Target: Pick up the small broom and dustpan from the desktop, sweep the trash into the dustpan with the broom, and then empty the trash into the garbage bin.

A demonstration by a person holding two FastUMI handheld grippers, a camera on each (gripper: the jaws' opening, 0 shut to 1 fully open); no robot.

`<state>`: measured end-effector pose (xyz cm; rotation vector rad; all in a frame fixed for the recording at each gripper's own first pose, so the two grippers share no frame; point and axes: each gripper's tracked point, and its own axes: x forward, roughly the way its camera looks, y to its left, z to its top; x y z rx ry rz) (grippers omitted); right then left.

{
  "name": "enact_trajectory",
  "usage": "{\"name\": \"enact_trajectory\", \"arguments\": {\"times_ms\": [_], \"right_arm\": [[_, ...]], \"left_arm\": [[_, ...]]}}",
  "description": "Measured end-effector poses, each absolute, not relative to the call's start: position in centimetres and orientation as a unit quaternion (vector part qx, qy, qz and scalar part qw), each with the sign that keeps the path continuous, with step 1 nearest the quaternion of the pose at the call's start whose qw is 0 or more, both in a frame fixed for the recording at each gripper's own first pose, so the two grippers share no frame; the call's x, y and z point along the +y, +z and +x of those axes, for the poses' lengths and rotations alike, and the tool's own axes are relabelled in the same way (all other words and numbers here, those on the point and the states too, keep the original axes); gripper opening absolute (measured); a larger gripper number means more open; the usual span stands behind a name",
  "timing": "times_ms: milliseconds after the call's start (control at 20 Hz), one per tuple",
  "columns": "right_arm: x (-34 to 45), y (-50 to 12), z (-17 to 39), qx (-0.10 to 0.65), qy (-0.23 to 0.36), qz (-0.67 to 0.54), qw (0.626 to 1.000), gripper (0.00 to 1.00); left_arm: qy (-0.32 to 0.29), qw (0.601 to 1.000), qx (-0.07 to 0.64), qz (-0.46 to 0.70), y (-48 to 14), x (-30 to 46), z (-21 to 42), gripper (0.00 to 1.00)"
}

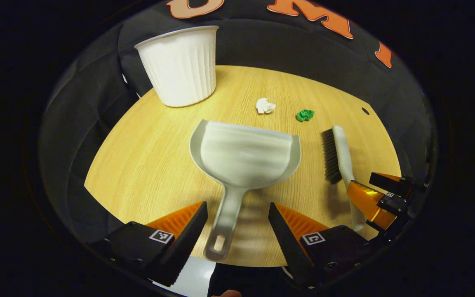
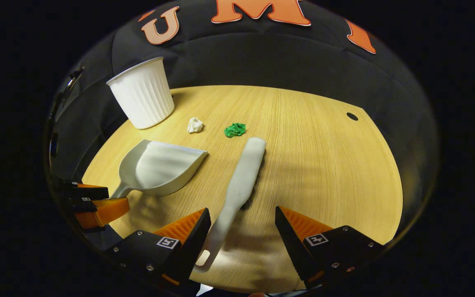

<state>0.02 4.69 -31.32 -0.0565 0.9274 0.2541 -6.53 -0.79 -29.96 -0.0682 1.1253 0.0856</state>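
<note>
A grey dustpan [image 1: 248, 156] lies on the wooden desktop [image 1: 146, 165], its handle pointing toward me between the spread fingers of my left gripper [image 1: 237, 225], which is open and not touching it. To its right lies the small broom [image 1: 338, 154] with dark bristles. In the right gripper view the broom [image 2: 241, 181] lies with its handle between the wide-apart fingers of my right gripper [image 2: 242, 229], also open. A white paper wad [image 1: 265, 106] and a green paper wad [image 1: 305, 115] sit beyond the dustpan. The white ribbed garbage bin [image 1: 182, 66] stands at the far left.
The desktop has a small dark hole [image 2: 351, 116] near its far right edge. Black cloth walls surround the desk. The right gripper [image 1: 379, 198] appears at the right of the left gripper view; the left gripper [image 2: 93, 204] appears at the left of the right gripper view.
</note>
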Motion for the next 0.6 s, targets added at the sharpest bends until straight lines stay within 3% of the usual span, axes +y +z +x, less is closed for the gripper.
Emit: {"name": "enact_trajectory", "arguments": {"times_ms": [600], "right_arm": [[6.3,-34.6,0.4,0.534,0.074,-0.035,0.842,0.95]], "left_arm": [[-0.018,0.785,0.619,0.014,-34.1,0.2,-4.8,0.96]]}}
